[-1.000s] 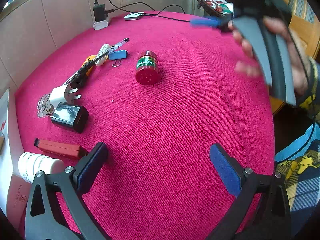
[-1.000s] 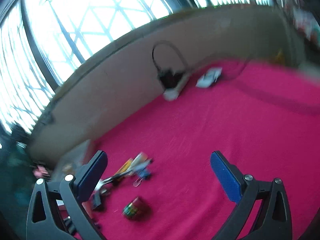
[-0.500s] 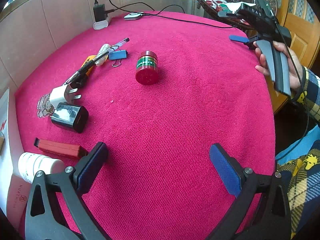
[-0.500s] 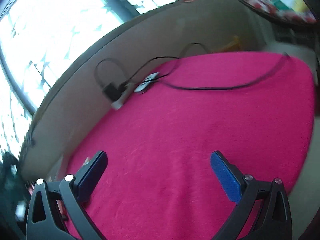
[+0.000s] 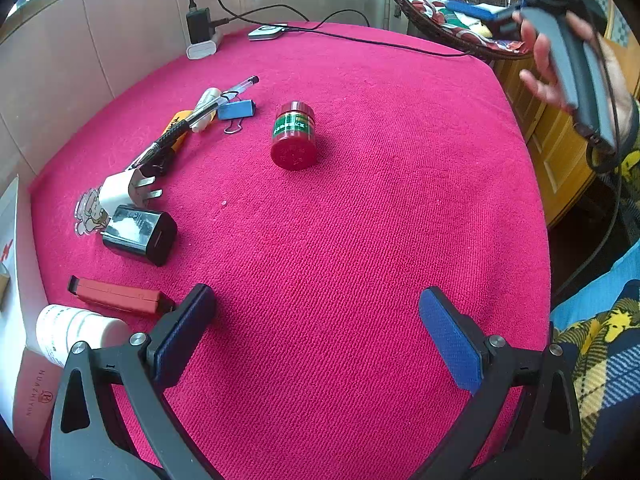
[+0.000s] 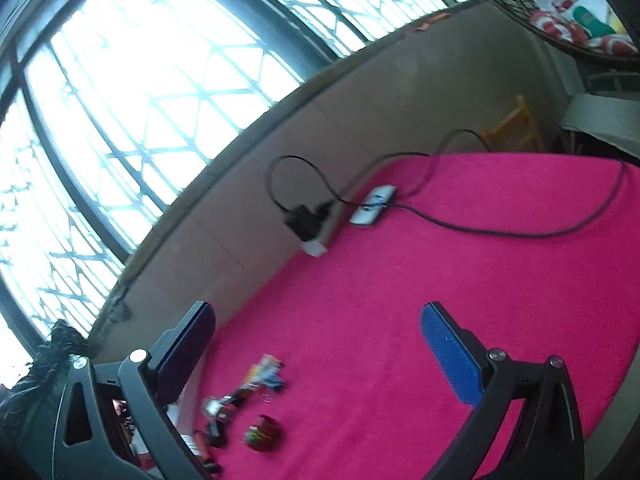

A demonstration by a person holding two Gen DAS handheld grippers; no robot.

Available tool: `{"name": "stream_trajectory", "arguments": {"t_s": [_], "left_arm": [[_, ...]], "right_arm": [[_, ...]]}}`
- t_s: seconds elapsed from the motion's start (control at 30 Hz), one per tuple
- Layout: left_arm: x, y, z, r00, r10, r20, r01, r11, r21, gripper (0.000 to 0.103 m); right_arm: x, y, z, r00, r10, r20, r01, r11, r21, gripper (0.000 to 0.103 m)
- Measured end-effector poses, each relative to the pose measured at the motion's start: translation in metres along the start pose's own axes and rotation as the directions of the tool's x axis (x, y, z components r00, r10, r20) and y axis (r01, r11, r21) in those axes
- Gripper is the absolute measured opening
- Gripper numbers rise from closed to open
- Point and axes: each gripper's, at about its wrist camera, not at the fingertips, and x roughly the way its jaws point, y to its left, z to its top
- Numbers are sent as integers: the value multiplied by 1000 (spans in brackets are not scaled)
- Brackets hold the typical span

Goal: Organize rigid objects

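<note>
A red jar (image 5: 294, 136) with a green label stands mid-table on the pink cloth. To its left lie a blue binder clip (image 5: 237, 111), a pen (image 5: 192, 120), a white plug (image 5: 120, 191), a black charger (image 5: 140, 235), a red flat case (image 5: 116, 291) and a white bottle (image 5: 72, 334). My left gripper (image 5: 316, 332) is open and empty above the near cloth. My right gripper (image 6: 316, 344) is open and empty, held high at the far right; the jar (image 6: 262, 434) looks small below it. Its handle (image 5: 576, 76) shows in the left wrist view.
A power strip with a black adapter (image 5: 200, 34) and a white device (image 5: 267, 32) with cables sit at the back edge. A wicker basket (image 5: 452, 12) stands at the back right. A white box (image 5: 16, 320) lies at the left edge.
The right gripper has swung about at the far right and now tilts back toward the objects. The left gripper and the table objects have not moved.
</note>
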Motion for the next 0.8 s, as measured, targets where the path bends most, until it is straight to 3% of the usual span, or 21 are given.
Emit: {"name": "stream_trajectory", "arguments": {"t_s": [0.17,0.47,0.8], "left_arm": [[0,1,0,1000,0,0,0,1000,0,103],[0,0,0,1000,0,0,0,1000,0,103],[0,0,0,1000,0,0,0,1000,0,103]], "right_arm": [[4,13,1,1000,17,-6,-17,1000,-19,103],[20,6,-15,995,-37,-91,41,999,35,103],[13,46,-8,998,33,-48,-34,999,-30,103]]}}
